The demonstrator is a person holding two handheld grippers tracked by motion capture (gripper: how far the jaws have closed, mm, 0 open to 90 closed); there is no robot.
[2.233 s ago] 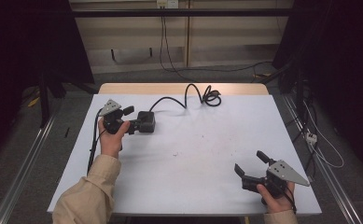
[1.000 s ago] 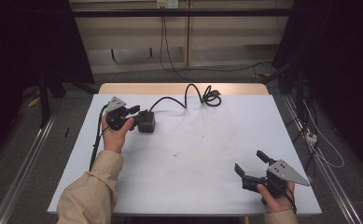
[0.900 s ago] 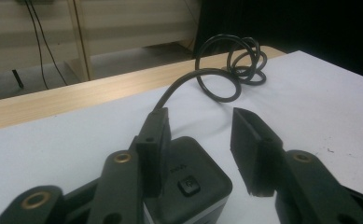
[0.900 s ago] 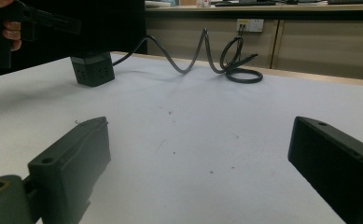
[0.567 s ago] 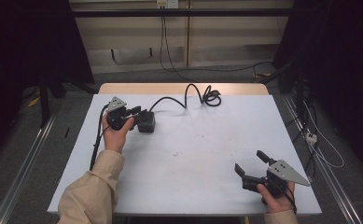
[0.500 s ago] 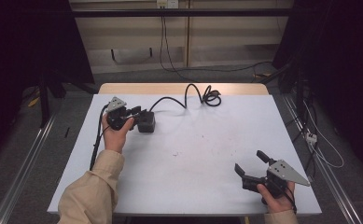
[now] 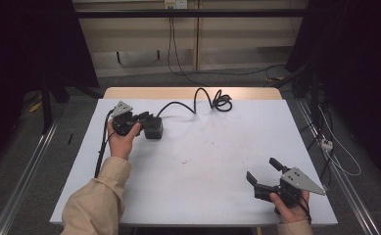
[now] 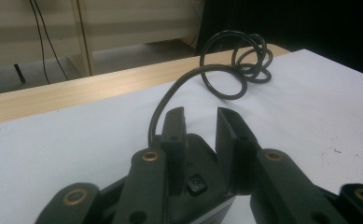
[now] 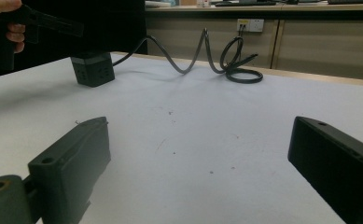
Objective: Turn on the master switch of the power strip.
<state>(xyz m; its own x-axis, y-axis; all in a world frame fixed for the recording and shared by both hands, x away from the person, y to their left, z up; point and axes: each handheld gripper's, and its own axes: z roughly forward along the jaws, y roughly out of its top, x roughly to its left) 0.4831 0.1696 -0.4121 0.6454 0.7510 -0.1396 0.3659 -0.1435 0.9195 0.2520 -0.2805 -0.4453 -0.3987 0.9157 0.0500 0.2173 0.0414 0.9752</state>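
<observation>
High view: the left hand-held gripper [image 7: 141, 119] is closed around the black power cube [image 7: 153, 129]; the right hand-held gripper [image 7: 264, 172] hovers open above the counter [image 7: 212, 147].

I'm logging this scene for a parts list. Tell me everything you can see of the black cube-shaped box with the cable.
The black box is a small matt cube, plastic by its look, with a grey band round its top edge and small slots on one side. It sits upright on the white table, in the far left part. A thick black cable leaves it and ends in loose coils near the far edge. The left gripper has its jaws at the box's top, a small button between them.
</observation>
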